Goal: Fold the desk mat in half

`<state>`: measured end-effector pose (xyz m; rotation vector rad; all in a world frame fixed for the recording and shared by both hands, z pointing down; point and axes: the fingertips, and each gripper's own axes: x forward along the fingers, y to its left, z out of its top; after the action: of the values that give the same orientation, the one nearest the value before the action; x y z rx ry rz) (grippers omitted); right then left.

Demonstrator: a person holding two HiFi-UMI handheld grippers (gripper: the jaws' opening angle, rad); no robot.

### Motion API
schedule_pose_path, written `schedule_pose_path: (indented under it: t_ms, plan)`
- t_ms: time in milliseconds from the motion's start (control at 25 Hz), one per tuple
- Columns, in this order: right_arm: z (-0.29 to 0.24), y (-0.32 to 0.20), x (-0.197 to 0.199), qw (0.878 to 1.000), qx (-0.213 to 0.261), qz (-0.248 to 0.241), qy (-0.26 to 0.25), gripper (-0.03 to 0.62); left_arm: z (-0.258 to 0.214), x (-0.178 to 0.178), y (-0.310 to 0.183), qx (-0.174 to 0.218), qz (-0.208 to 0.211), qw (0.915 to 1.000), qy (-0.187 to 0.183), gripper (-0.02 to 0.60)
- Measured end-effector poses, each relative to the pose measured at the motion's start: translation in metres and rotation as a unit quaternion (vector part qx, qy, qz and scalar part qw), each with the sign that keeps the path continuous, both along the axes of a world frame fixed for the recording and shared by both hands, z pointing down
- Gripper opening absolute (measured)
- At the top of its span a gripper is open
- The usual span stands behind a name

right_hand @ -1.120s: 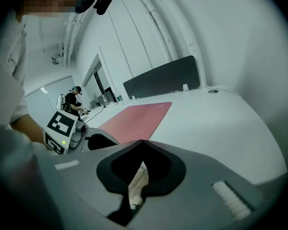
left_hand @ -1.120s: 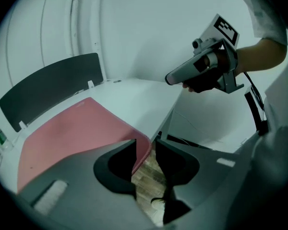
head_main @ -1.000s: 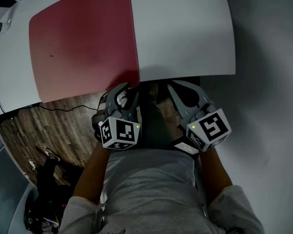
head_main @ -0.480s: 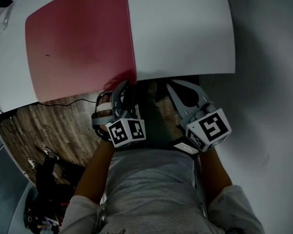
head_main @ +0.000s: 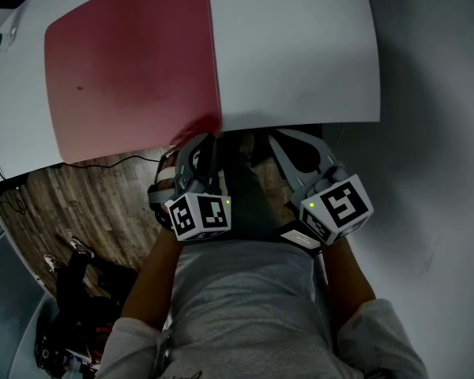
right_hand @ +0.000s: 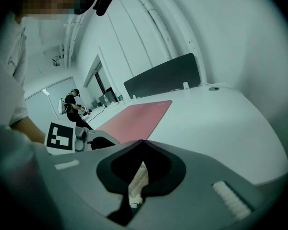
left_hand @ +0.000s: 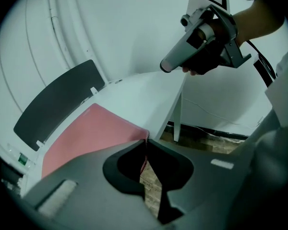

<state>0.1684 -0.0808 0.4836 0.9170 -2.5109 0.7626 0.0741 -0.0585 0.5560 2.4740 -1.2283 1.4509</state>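
A red desk mat lies flat on the left part of the white desk. My left gripper is at the mat's near right corner, at the desk's front edge. In the left gripper view its jaws are closing, and the mat's thin red edge stands pinched between them. My right gripper hangs just off the desk's front edge, right of the mat, shut with nothing in it. The mat stretches away ahead of it.
A dark partition panel stands along the desk's far side. A black cable runs over the wooden floor under the desk's front left. A white desk leg drops below the near edge. A person stands far off.
The left gripper's jaws have come together on the mat's near right corner, and its marker cube has turned a little. The right gripper has stayed where it was.
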Motion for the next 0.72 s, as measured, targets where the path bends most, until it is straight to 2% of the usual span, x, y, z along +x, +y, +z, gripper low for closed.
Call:
schedule_pose_path:
  t_ms: [200, 440, 720]
  plan:
    - [0.001, 0.001, -0.002, 1.0, 0.002, -0.006, 0.003, 0.008, -0.005, -0.003, -0.001, -0.015, -0.022, 0.9988, 0.04, 0.037]
    - [-0.003, 0.002, -0.007, 1.0, 0.006, -0.014, 0.01, 0.008, -0.018, -0.007, -0.001, -0.013, -0.029, 0.998, 0.056, 0.035]
    - [-0.006, 0.0, -0.014, 0.999, 0.017, -0.027, 0.012, 0.008, -0.034, -0.016, -0.006, -0.023, -0.055, 0.9931, 0.101, 0.035]
